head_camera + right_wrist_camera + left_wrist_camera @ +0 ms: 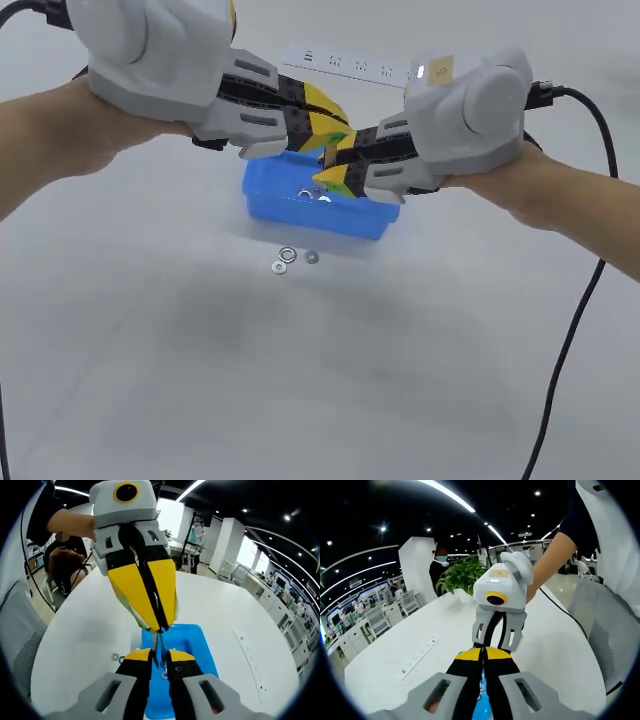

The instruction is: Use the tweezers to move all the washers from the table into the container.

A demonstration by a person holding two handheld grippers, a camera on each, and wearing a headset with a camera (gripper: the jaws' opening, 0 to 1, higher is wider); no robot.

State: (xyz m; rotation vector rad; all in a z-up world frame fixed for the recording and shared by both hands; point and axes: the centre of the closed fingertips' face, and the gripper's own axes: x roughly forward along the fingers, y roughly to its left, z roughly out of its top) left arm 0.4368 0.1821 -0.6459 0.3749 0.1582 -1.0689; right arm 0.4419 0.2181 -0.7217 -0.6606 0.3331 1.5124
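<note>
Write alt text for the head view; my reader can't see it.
The left gripper and right gripper point tip to tip above a blue container on a white table. Washers lie inside it, three more washers sit on the table just in front, and a power strip lies behind.

Three small silver metal washers (287, 256) lie on the table below the right gripper (322, 182); one blue rectangular plastic container (290, 212); one white power strip (345, 66).

An open-plan office: rows of desks and chairs (377, 622), ceiling strip lights (445, 492), a potted plant (462, 577), a white counter (395, 640) with a power strip (417, 657).
</note>
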